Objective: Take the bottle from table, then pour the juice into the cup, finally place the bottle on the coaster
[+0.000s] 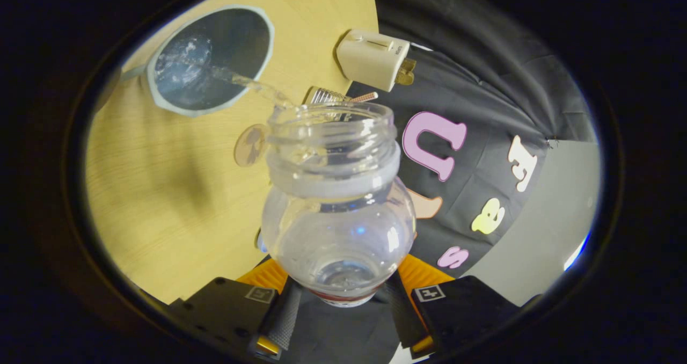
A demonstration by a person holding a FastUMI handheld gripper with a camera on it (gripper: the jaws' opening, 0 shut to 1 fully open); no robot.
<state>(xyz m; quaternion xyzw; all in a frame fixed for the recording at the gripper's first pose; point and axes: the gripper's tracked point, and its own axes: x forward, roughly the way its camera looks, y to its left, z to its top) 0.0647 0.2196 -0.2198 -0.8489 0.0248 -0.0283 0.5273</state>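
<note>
We count one clear bottle (pixel 338 213) clamped between the two fingers of the single gripper (pixel 341 310), one cup (pixel 210 58) beyond its mouth, one round coaster (pixel 249 145) just past the bottle's neck, one white toaster (pixel 374 58) farther ahead, and one wooden table (pixel 177 203)

Hand-held gripper (pixel 340 299) tilted, fingers clamped on something.

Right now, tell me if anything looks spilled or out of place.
Nothing stands out. The fingers grip the tilted bottle, and its clear stream arcs into the cup with no puddle on the table. A white toaster sits at the table's edge, not overhanging visibly.
</note>
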